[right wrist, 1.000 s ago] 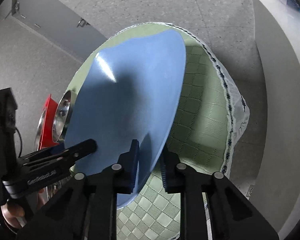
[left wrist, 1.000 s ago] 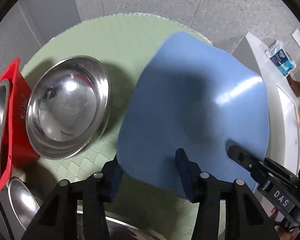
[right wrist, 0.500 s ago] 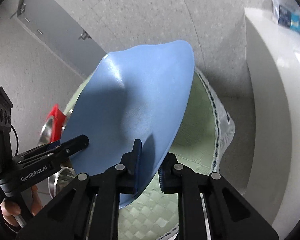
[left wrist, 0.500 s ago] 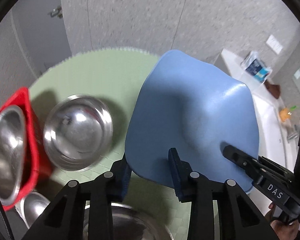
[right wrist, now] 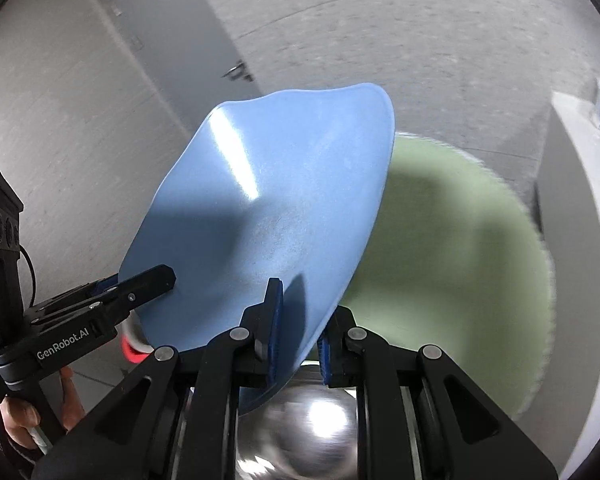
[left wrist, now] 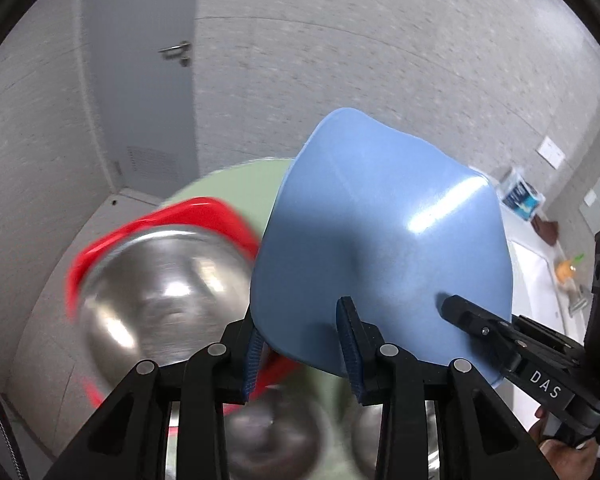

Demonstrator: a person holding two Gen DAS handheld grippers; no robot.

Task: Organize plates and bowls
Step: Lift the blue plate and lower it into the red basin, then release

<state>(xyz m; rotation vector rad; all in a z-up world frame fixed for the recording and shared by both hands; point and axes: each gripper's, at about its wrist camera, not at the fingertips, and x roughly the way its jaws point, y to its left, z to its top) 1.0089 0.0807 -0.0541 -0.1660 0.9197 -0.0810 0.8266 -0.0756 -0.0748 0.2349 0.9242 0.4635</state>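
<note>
Both grippers have lifted the blue plate (left wrist: 380, 248) up off the green table mat (right wrist: 452, 248) since a second ago, and the left jaws, looser around the rim then, now pinch it.

Left to right in the left wrist view: red basket (left wrist: 188, 216) with a shiny steel bowl (left wrist: 160, 296) in it, both blurred. More steel bowls (left wrist: 272, 440) sit below, partly hidden by the fingers. Plate is in the air above mat and bowls, held tilted, near edge low, far edge high and pointing toward the grey wall. Shape is squarish with rounded corners and wavy rim; no clear long axis. Surface smooth, matte blue, with a glossy highlight.

Left gripper (left wrist: 300, 348): narrow gap, blue pads clamp the near rim, one finger over the plate and one under. Right gripper (right wrist: 296, 332): nearly closed, pads squeeze the thin rim on the plate's right edge, also from both sides. Each gripper shows in the other's view, gripping the same plate. White counter (right wrist: 580, 184) at far right.
</note>
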